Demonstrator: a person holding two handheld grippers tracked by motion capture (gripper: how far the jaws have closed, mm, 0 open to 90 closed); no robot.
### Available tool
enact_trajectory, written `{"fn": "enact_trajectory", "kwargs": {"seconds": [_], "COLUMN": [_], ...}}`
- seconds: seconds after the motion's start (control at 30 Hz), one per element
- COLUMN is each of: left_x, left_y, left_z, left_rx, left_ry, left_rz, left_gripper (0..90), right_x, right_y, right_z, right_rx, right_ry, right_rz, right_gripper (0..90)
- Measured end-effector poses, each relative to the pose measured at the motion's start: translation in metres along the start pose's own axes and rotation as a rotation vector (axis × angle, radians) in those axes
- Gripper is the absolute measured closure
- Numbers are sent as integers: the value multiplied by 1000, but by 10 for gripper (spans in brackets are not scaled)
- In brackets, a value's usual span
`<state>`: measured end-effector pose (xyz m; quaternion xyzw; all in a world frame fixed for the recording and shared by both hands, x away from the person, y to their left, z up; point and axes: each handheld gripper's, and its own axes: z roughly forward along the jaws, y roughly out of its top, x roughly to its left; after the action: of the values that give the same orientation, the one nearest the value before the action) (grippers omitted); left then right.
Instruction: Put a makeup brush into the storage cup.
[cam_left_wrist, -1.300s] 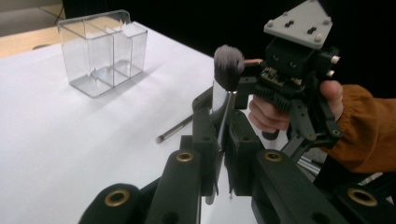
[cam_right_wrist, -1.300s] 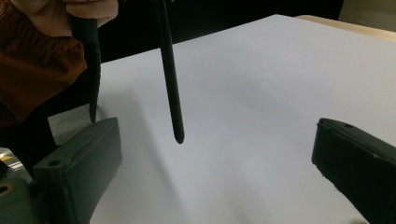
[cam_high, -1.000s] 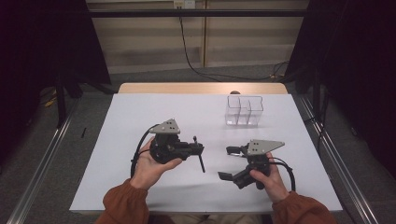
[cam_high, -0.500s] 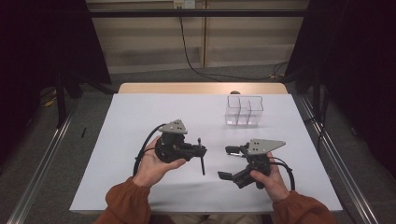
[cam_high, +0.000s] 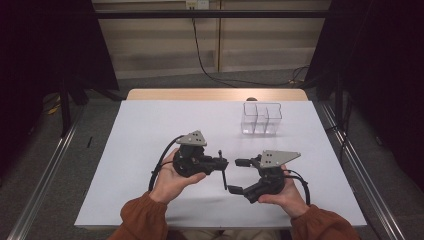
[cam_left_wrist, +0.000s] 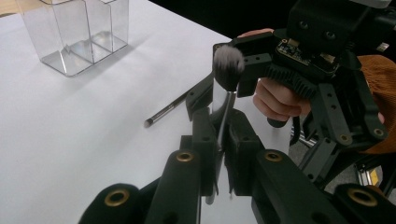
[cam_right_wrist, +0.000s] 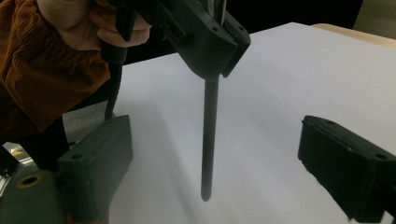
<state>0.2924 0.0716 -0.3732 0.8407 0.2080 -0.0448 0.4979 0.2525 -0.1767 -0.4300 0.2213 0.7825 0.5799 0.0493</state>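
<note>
Left hand-held gripper (cam_high: 223, 167) is clamped on a makeup brush (cam_left_wrist: 227, 81), its jaws pinching the shiny ferrule just below the fluffy dark head, so the brush hangs roughly upright above the white surface (cam_high: 150, 140) with its slim handle pointing down. Right hand-held gripper (cam_high: 239, 176) faces it from just beside, jaws wide and nothing pressed between them; they have just been closing a little, and in the right gripper view the handle (cam_right_wrist: 209, 135) hangs in the gap between the two pads without touching either. The step in hand looks like a handover of the brush from left to right, probably on its way to the clear three-compartment organizer (cam_high: 261, 119) standing well apart toward the far right of the surface. To do it well, the right jaws should close on the middle of the handle, square to it, while the left grip stays firm until the right pads bear fully; releasing early would let the thin, smooth handle slip or swing. A second brush (cam_left_wrist: 169, 108) lies flat on the surface near the organizer side and should be left undisturbed.
</note>
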Motion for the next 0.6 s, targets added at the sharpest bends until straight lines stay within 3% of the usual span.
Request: {"fn": "enact_trajectory", "kwargs": {"seconds": [0.17,0.37,0.43,0.47,0.6], "left_x": [-1,-2,-2,-3,-4], "left_y": [0,-1,-1,-1,-1], "left_z": [2,6,7,8,9], "left_rx": [-1,5,2,2,0], "left_ry": [-1,-9,-12,-13,-18], "left_rz": [-7,-3,-2,-2,-3], "left_gripper": [840,839,839,839,839], "right_x": [1,1,1,0,1], "right_y": [0,-1,-1,-2,-2], "right_z": [2,5,5,6,6], "right_rx": [5,4,7,11,16], "right_ry": [-8,2,2,7,10], "right_rz": [-3,5,5,9,6], "right_gripper": [157,361,387,459,534]}}
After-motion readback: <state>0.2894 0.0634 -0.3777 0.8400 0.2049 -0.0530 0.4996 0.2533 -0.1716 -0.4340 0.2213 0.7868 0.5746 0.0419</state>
